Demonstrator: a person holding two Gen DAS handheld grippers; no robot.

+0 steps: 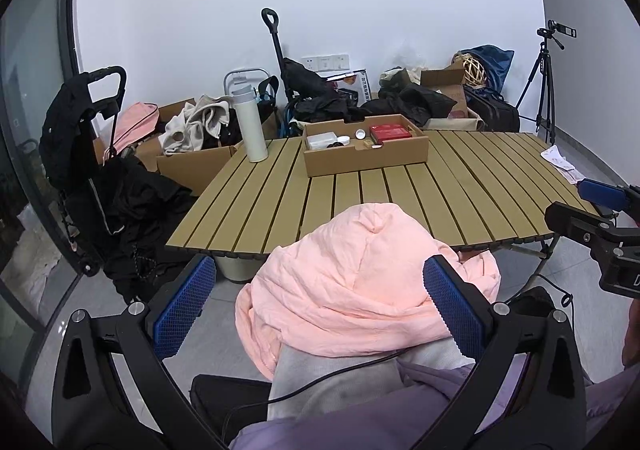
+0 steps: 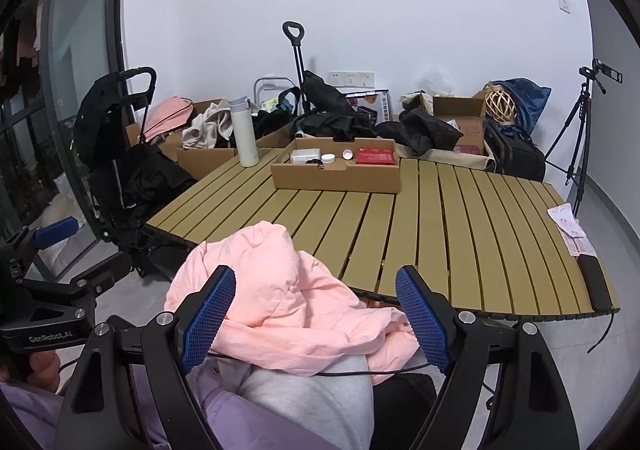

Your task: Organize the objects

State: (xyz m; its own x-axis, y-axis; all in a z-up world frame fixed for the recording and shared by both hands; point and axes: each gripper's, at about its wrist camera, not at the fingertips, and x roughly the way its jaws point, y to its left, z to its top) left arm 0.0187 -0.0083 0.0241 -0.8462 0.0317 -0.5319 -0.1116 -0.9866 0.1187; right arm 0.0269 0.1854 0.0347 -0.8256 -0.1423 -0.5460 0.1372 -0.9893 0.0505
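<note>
Nearest the lens, a crumpled pink quilted puffer jacket (image 1: 360,282) lies heaped on the person's lap, its soft, puffy fabric bunched over grey sweatpants (image 1: 344,382) and spilling up against the near edge of the slatted olive-tan worktop (image 1: 460,178). Both tools hover over it with nothing between their fingers: the left hand-held gripper (image 1: 320,306) has its jaws spread wide to either side of the jacket, blue knobbly rubber pads (image 1: 456,310) on black plastic fingers, and the right hand-held gripper (image 2: 316,322) is likewise spread, its textured blue pads (image 2: 424,322) flanking the same pink heap. A thin black cable (image 2: 352,372) runs across the sweatpants. Toward the far edge of the worktop sits a shallow rectangular brown cardboard tray (image 2: 336,174) holding a flat red box (image 2: 376,156), a clear plastic container (image 2: 305,156) and small round white caps (image 2: 328,158). Just beside the tray, at the far left corner, a tall white cylindrical insulated bottle (image 2: 245,132) stands upright. At the right edge lie a crinkled white printed packet (image 2: 570,234) and, closer to the near right corner, a flat black oblong object (image 2: 596,282). Behind the worktop, a black tripod (image 2: 580,130) stands against the white wall, near a round woven rattan ball (image 2: 500,102) resting on an open carton.
</note>
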